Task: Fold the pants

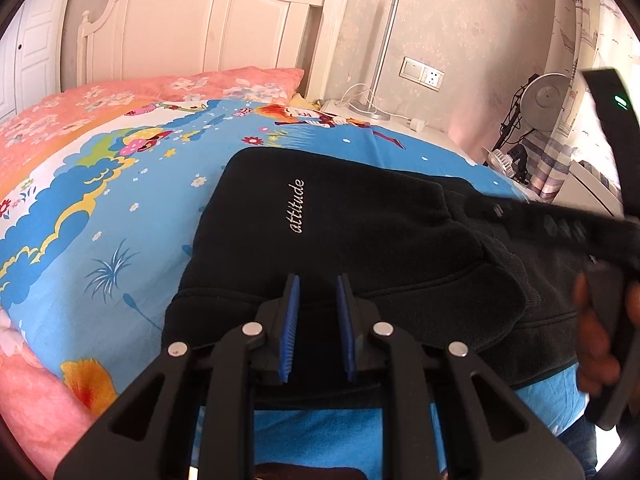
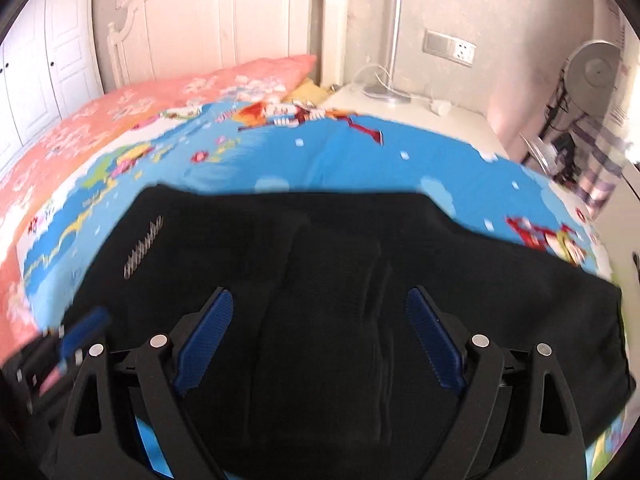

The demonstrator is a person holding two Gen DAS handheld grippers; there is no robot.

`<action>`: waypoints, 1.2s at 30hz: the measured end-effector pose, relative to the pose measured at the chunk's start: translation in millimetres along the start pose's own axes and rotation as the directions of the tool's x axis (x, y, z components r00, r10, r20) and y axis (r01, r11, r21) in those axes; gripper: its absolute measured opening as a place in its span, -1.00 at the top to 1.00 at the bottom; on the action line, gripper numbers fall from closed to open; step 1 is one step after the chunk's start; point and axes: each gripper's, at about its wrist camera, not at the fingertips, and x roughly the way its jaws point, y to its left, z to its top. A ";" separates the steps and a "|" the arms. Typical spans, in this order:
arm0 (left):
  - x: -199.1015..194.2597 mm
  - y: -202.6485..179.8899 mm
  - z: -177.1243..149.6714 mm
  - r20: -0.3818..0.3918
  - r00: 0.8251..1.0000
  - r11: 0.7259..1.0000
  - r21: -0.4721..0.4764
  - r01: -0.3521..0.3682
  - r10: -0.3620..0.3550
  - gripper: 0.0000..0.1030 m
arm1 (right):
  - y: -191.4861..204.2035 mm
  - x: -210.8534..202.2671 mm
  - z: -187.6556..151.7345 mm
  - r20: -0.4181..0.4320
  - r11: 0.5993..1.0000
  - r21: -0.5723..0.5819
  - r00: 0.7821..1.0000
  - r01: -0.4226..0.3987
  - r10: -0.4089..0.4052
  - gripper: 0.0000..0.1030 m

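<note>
The black pants [image 1: 340,240] lie folded on the blue cartoon bedsheet [image 1: 120,208], with white "attitude" lettering on top. My left gripper [image 1: 318,284] hovers over their near edge, its blue pads a narrow gap apart and holding nothing. The right gripper's body [image 1: 560,232] crosses the right side of the left wrist view, held by a hand. In the right wrist view the pants [image 2: 340,260] fill the lower half. My right gripper [image 2: 320,300] is wide open above them and empty. The left gripper's blue pad [image 2: 80,332] shows blurred at lower left.
A pink floral pillow [image 1: 160,88] and a white headboard [image 1: 200,20] are at the far end of the bed. A bedside table with a lamp stand [image 1: 376,80] and cables is at the back right. A fan [image 1: 544,96] stands further right.
</note>
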 end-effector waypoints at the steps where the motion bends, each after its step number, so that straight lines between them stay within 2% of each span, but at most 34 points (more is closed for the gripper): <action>1: 0.0 -0.4 -0.1 0.001 1.000 1.000 0.000 -0.002 0.002 0.63 | -1.6 1.3 -7.0 -0.019 1.000 0.016 1.000 -0.005 0.005 -0.66; 3: 0.0 -0.8 0.2 0.000 1.000 1.000 -0.001 -0.001 0.001 0.63 | -3.7 9.0 -16.3 -0.047 1.000 0.019 0.999 0.001 0.000 -0.66; 6: -1.2 -0.1 1.5 -0.005 1.000 1.000 -0.015 0.011 -0.011 0.62 | -9.7 22.0 -27.5 -0.080 0.997 0.063 0.995 -0.047 0.052 -0.71; 8: -9.4 1.8 5.9 0.007 0.999 0.998 -0.046 0.044 -0.043 0.45 | -6.4 22.6 -27.7 -0.070 0.999 0.040 0.997 -0.036 0.038 -0.72; 9: -19.8 3.0 9.4 0.045 0.997 0.996 -0.058 0.066 -0.064 0.40 | -4.3 21.8 -28.3 -0.062 0.999 0.025 0.998 -0.027 0.028 -0.72; 11: -39.5 6.3 15.5 0.124 0.991 0.997 -0.059 0.058 -0.050 0.18 | -3.2 22.2 -29.9 -0.058 0.999 0.025 0.998 -0.024 0.025 -0.72; 13: -46.2 19.5 19.6 0.156 0.987 0.993 -0.112 0.049 -0.031 0.01 | -4.9 23.1 -30.8 -0.061 0.999 0.036 0.998 -0.033 0.035 -0.72; 14: -46.2 26.4 20.1 0.157 0.987 0.989 -0.141 0.046 -0.024 0.01 | -5.0 22.9 -31.0 -0.062 0.999 0.034 0.997 -0.034 0.036 -0.72; 17: -36.4 49.2 14.5 0.119 0.993 0.974 -0.222 0.034 -0.007 0.01 | -4.6 23.3 -31.3 -0.063 0.999 0.036 0.997 -0.036 0.038 -0.73; 20: -20.3 61.7 2.6 0.051 0.996 0.956 -0.281 0.084 -0.073 0.01 | -5.2 24.4 -32.5 -0.065 0.998 0.043 0.997 -0.041 0.044 -0.75; 22: -14.0 62.3 1.9 0.037 0.998 0.964 -0.262 0.052 -0.044 0.00 | -5.2 24.8 -32.4 -0.064 0.998 0.041 0.997 -0.042 0.044 -0.75; 25: -14.0 62.7 3.2 0.032 0.998 0.968 -0.243 0.066 -0.060 -0.06 | -5.3 25.6 -32.2 -0.064 0.998 0.042 0.997 -0.041 0.043 -0.75; 28: -15.0 78.3 3.3 0.039 0.999 0.955 -0.294 0.046 -0.036 -0.11 | -5.7 25.6 -33.0 -0.061 0.998 0.042 0.997 -0.044 0.046 -0.76; 33: -12.5 84.3 -4.6 0.026 0.989 0.934 -0.326 0.149 -0.149 -0.11 | -5.2 25.4 -33.4 -0.060 0.998 0.043 0.997 -0.042 0.045 -0.76; 36: -4.8 82.9 -7.8 0.008 0.980 0.919 -0.344 0.190 -0.200 -0.23 | -5.3 25.7 -33.6 -0.059 0.998 0.043 0.997 -0.043 0.045 -0.77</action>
